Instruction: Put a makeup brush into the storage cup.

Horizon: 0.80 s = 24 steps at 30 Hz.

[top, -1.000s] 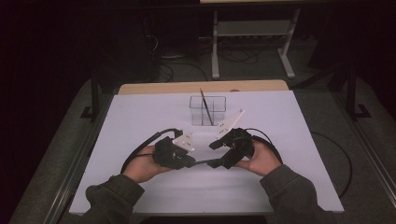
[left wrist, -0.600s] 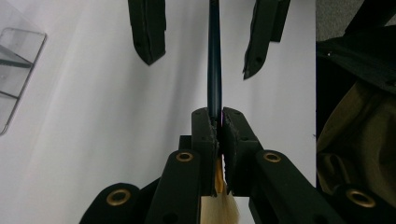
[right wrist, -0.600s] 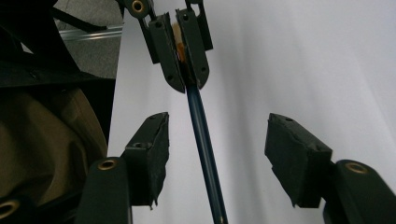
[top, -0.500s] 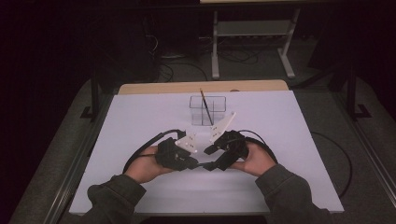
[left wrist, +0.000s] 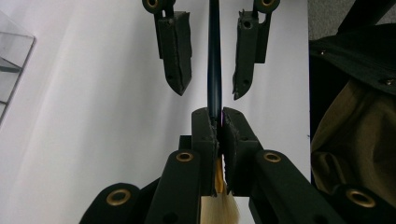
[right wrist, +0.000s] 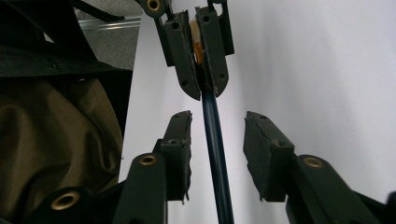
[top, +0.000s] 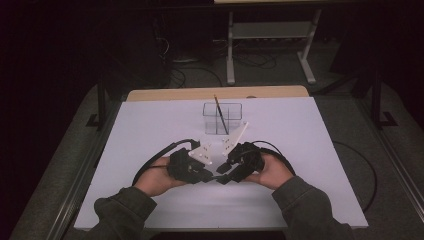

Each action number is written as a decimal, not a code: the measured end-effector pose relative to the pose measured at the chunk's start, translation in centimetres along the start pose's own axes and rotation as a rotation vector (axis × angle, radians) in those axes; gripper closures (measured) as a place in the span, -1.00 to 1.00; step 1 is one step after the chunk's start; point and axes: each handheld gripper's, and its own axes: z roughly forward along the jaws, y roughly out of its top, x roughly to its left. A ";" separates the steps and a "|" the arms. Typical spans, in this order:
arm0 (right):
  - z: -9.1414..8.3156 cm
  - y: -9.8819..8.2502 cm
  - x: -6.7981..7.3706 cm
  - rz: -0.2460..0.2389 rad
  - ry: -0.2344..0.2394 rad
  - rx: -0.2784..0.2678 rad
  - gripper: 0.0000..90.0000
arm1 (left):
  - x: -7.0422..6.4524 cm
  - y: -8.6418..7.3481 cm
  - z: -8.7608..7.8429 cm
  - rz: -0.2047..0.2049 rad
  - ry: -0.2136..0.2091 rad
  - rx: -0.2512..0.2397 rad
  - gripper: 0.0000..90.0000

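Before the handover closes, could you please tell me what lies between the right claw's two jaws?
In the right gripper view, the dark blue brush handle runs between the right claw's open jaws, untouched; the left claw clamps its far end.

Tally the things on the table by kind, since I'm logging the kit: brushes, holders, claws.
Brushes: 2, one dark-handled brush held in the left claw, one brush standing in the holder
Clear holders: 1
Claws: 2, left and right claw
Total: 5
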 end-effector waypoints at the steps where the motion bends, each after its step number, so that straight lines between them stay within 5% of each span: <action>1: 0.0 0.0 0.0 0.000 0.002 0.001 0.42 | 0.0 0.0 0.0 0.000 -0.001 0.000 0.87; 24: 0.3 0.0 -0.1 -0.025 0.071 0.003 0.82 | -0.3 0.5 0.1 0.025 -0.018 -0.002 0.87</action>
